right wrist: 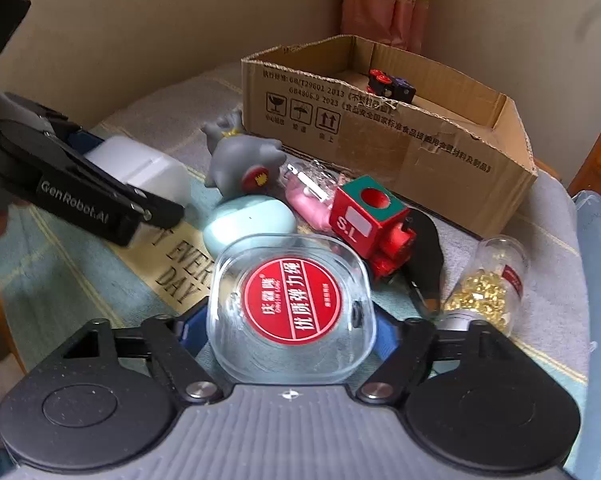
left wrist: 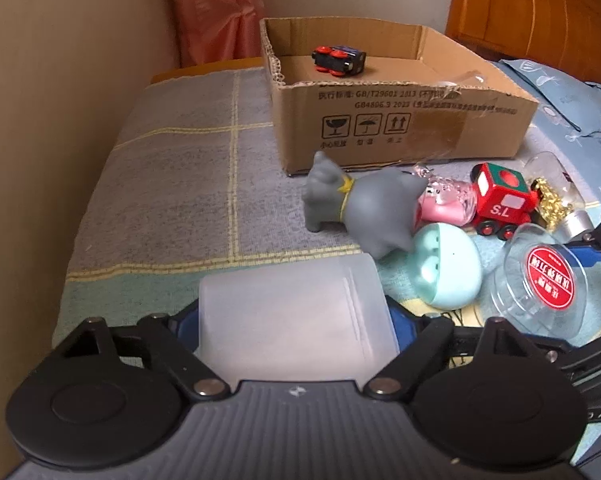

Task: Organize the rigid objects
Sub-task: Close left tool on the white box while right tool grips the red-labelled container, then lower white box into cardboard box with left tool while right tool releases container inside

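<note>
Frosted plastic in left tongs [left wrist: 296, 320]: white box [left wrist: 296, 312] clamped between the blue pads, held low over the bed [left wrist: 172, 184]; same tongs seen in the right view [right wrist: 140, 200] slanting in from the left with the box [right wrist: 140, 164] at their tip.
Right tongs [right wrist: 292, 320]: closed on a clear case with a red round label [right wrist: 290, 304], held just above the blanket; case also seen at the right of the left view [left wrist: 548, 284].
Cardboard box [left wrist: 400, 120]: open-topped, on the bed beyond the toys; small black car with red wheels [left wrist: 338, 60] inside.
Pile in front of box: grey cat toy [left wrist: 356, 208] lying on its side, mint egg-shaped case [left wrist: 448, 268] just beside it, pink thing [left wrist: 444, 206] behind, red train [left wrist: 500, 200] touching it.
Jar of gold bits [right wrist: 488, 288]: lying on its side right of the train.
Hard to make out: pink thing mostly covered by cat and train; black piece [right wrist: 426, 256] beside the train unclear; blanket lettering partly hidden.
</note>
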{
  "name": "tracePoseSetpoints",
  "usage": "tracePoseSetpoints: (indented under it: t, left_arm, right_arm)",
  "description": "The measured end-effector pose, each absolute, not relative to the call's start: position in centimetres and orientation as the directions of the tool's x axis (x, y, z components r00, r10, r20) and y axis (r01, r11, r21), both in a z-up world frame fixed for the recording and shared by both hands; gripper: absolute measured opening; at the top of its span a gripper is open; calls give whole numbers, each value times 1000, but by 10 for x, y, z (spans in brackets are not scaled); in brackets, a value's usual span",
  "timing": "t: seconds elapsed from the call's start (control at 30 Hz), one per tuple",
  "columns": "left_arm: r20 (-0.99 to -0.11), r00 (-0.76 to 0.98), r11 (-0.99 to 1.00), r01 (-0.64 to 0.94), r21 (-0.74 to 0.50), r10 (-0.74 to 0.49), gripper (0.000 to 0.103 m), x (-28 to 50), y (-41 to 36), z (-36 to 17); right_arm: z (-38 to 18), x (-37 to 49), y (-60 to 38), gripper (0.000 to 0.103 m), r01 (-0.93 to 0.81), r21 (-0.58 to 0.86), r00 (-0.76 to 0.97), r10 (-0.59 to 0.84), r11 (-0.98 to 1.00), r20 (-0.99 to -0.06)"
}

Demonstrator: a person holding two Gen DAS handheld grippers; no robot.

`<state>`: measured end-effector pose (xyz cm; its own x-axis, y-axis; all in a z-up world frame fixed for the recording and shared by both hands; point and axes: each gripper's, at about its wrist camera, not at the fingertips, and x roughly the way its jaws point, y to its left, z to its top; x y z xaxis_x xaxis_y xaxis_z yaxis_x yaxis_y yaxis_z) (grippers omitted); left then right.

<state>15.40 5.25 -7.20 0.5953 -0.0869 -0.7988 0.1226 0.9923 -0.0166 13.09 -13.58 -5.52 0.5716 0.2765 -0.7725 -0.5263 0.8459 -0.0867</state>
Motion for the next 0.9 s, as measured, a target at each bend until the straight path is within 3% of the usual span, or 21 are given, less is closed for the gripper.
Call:
tracePoseSetpoints:
  t: [0.53, 0.9]
  left_arm:
    - [-776, 613, 977, 210, -21, -149, 85, 147, 52, -22]
    - [-719, 674, 963, 268, 25, -169, 85, 191, 29, 36]
  right_arm:
    - [-28, 127, -154, 81, -551, -51, 553, 318, 833, -770]
    - [17, 144, -165, 81, -555, -45, 609, 369, 831, -702]
